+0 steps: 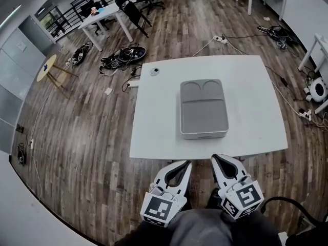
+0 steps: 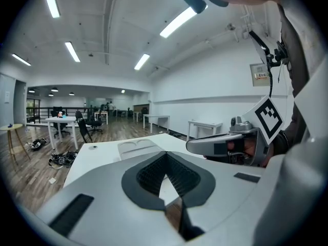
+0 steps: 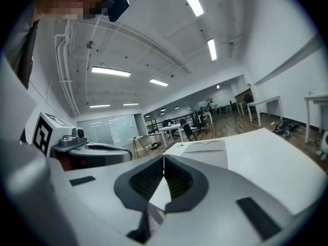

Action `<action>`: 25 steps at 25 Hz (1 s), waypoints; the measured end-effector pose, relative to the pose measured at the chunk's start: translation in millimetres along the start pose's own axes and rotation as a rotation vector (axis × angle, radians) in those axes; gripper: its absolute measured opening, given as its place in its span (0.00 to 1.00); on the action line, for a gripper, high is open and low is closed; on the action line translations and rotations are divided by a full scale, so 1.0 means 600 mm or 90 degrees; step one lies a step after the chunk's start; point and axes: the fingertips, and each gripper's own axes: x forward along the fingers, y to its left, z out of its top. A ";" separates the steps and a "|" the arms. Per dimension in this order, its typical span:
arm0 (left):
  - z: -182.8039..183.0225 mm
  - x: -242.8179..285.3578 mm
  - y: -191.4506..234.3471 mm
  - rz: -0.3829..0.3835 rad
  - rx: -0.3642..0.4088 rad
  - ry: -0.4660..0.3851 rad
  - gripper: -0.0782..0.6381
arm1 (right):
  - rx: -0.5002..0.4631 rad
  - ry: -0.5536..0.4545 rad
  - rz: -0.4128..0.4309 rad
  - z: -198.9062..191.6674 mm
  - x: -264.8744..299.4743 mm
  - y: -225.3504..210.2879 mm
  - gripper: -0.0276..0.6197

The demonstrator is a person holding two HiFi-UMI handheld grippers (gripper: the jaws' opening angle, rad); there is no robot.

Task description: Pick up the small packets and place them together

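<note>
No small packets show in any view. A grey compartment tray with two round recesses at its far end lies in the middle of the white table, and it looks bare inside. My left gripper and right gripper hang side by side just short of the table's near edge, close to the person's body, both pointing at the tray. Each is shut with nothing between its jaws. The left gripper view shows my left gripper closed tip to tip, with the tray ahead. My right gripper is likewise closed before the tray.
A small round grey object sits on the table's far left corner. On the wooden floor lie cables and bags at the far left and a power strip behind the table. Other tables and chairs stand further back.
</note>
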 end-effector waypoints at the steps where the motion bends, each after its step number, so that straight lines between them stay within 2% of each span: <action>1: 0.004 0.007 0.013 -0.012 0.004 -0.001 0.11 | 0.000 -0.003 -0.010 0.005 0.012 -0.001 0.05; 6: 0.019 0.042 0.065 -0.074 0.015 -0.009 0.11 | 0.001 -0.017 -0.066 0.020 0.065 -0.010 0.05; 13: 0.002 0.085 0.094 -0.183 0.032 0.007 0.11 | 0.022 -0.024 -0.160 0.012 0.099 -0.021 0.05; 18: -0.028 0.096 0.087 -0.264 0.050 0.035 0.11 | 0.045 -0.023 -0.229 -0.021 0.089 -0.014 0.05; 22: -0.043 0.105 0.070 -0.294 0.050 0.055 0.11 | 0.066 -0.016 -0.263 -0.040 0.061 -0.019 0.05; 25: -0.035 0.099 0.044 -0.307 0.058 0.061 0.11 | 0.076 -0.017 -0.270 -0.035 0.035 -0.017 0.05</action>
